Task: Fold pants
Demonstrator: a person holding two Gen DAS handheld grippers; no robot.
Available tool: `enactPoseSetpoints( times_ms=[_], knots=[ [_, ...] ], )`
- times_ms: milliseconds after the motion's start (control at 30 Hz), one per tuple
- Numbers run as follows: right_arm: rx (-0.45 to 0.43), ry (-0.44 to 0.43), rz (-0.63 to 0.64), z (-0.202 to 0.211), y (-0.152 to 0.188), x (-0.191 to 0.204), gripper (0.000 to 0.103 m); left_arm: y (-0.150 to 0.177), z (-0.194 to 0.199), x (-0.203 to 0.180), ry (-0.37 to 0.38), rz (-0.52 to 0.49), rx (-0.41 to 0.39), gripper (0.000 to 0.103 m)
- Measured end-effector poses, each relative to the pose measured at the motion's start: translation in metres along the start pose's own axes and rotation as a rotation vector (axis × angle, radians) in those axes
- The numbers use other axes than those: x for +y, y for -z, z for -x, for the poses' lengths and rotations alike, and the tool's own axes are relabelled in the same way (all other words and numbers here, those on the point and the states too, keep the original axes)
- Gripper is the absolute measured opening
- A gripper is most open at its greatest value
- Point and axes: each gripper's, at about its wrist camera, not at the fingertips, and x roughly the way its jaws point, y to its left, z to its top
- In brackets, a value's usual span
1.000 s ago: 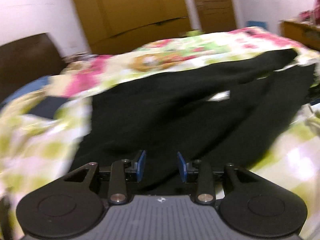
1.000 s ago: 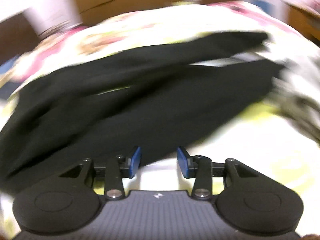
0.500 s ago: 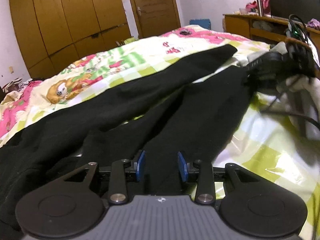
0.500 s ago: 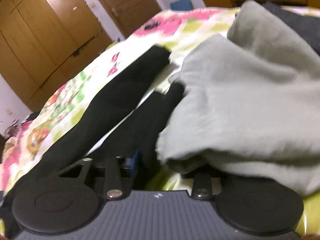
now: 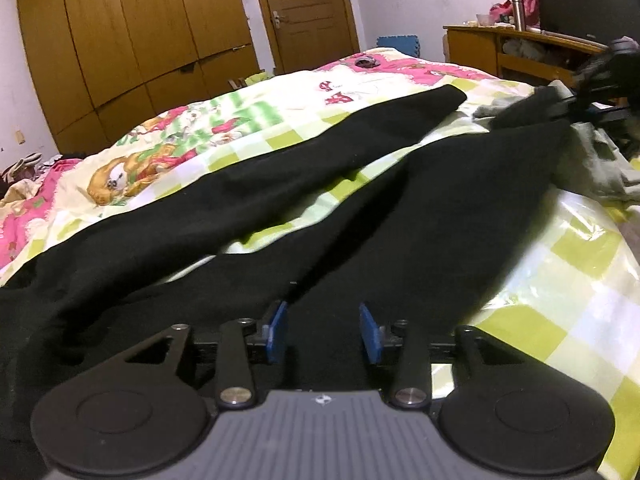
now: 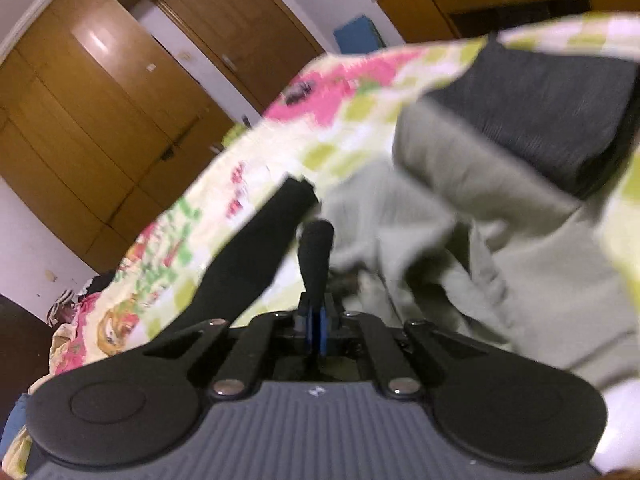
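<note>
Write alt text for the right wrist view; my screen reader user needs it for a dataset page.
The right gripper is shut on the hem of one leg of the black pants, on a floral bedspread. A pale grey-green garment lies crumpled just right of it, with wooden wardrobes behind.

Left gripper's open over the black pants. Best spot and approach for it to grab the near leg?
Pinch the near leg's right-hand edge, where the black pants meet the checked bedsheet. That edge lies flat and exposed. Bring the left gripper in from the sheet side, low. The right gripper is shut on that leg's cuff.
</note>
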Motion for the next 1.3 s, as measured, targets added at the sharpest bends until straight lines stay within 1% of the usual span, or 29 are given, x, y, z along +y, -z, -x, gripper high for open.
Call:
enactPoseSetpoints(
  times_ms=[67,100,133,167,200,233,267,300,333,400,433,500,533,600,633,667,700,733,767,833,900,933,967,1033,1067,1133,1233,1267,1300],
  knots=[
    [-0.018,0.024,-0.008,0.015,-0.003,-0.007,0.001,0.003,0.002,0.006,-0.008,0.013,-0.001,0.057],
    [-0.033,0.055,0.013,0.022,-0.003,-0.008,0.001,0.004,0.002,0.008,-0.012,0.020,-0.001,0.057],
    [-0.051,0.110,0.060,0.026,-0.003,-0.009,0.001,0.006,0.001,0.009,-0.010,0.026,0.003,0.059],
    [-0.053,0.186,0.108,0.022,-0.002,-0.010,0.001,0.008,-0.002,0.009,-0.004,0.028,0.017,0.062],
    [-0.023,0.227,0.123,0.019,0.001,-0.016,0.001,0.010,-0.006,0.009,0.004,0.028,0.034,0.062],
    [0.020,0.254,0.104,0.013,0.000,-0.020,0.001,0.013,-0.011,0.009,0.014,0.031,0.054,0.062],
    [0.026,0.259,0.104,0.016,0.001,-0.017,0.002,0.015,-0.015,0.011,0.019,0.034,0.070,0.062],
    [0.001,0.244,0.138,0.022,0.000,-0.007,0.002,0.016,-0.015,0.013,0.019,0.038,0.069,0.062],
    [-0.027,0.221,0.184,0.030,0.000,0.005,0.008,0.016,-0.014,0.017,0.012,0.046,0.060,0.062],
    [-0.029,0.123,0.280,0.034,0.002,0.036,0.009,0.012,-0.010,0.030,0.004,0.076,0.039,0.062],
    [-0.006,0.054,0.329,0.029,0.005,0.054,0.009,0.010,-0.007,0.039,0.002,0.086,0.029,0.062],
    [0.065,-0.053,0.435,0.011,0.014,0.088,0.009,0.006,-0.002,0.060,-0.014,0.077,0.004,0.062],
    [0.125,-0.123,0.491,-0.007,0.019,0.109,0.011,0.004,0.000,0.074,-0.029,0.059,-0.009,0.063],
    [0.222,-0.232,0.590,-0.043,0.032,0.149,0.021,0.000,0.000,0.104,-0.055,0.026,-0.025,0.067],
    [0.272,-0.288,0.659,-0.066,0.039,0.171,0.032,-0.001,-0.001,0.123,-0.078,0.004,-0.027,0.072],
    [0.307,-0.337,0.738,-0.089,0.050,0.194,0.039,-0.002,-0.004,0.142,-0.104,-0.012,-0.023,0.074],
    [0.333,-0.372,0.810,-0.109,0.060,0.215,0.040,-0.003,-0.007,0.160,-0.128,-0.020,-0.017,0.074],
    [0.378,-0.404,0.879,-0.136,0.072,0.238,0.040,-0.004,-0.012,0.183,-0.152,-0.023,-0.006,0.075],
    [0.420,-0.423,0.923,-0.159,0.082,0.256,0.040,-0.004,-0.017,0.204,-0.175,-0.025,0.008,0.075],
    [0.449,-0.452,1.009,-0.205,0.102,0.293,0.041,-0.002,-0.028,0.248,-0.244,-0.038,0.035,0.075],
    [0.472,-0.465,1.073,-0.234,0.121,0.320,0.047,-0.001,-0.038,0.287,-0.311,-0.024,0.062,0.076],
    [0.472,-0.462,1.103,-0.250,0.130,0.333,0.052,-0.001,-0.042,0.308,-0.323,0.011,0.078,0.076],
    [0.478,-0.467,1.128,-0.257,0.138,0.341,0.059,-0.001,-0.045,0.328,-0.331,0.051,0.087,0.076],
    [0.484,-0.461,1.176,-0.275,0.148,0.352,0.065,0.001,-0.050,0.356,-0.334,0.113,0.090,0.079],
    [0.499,-0.461,1.198,-0.285,0.154,0.355,0.065,0.001,-0.052,0.366,-0.327,0.129,0.086,0.086],
    [0.505,-0.433,1.250,-0.301,0.162,0.358,0.065,0.004,-0.058,0.378,-0.334,0.141,0.078,0.093],
    [0.535,-0.402,1.327,-0.316,0.170,0.358,0.066,0.008,-0.067,0.393,-0.357,0.134,0.086,0.094],
    [0.550,-0.410,1.327,-0.319,0.170,0.359,0.069,0.007,-0.072,0.397,-0.338,0.130,0.097,0.095],
    [0.570,-0.410,1.321,-0.325,0.171,0.358,0.070,0.007,-0.078,0.400,-0.311,0.126,0.125,0.095]
  ],
)
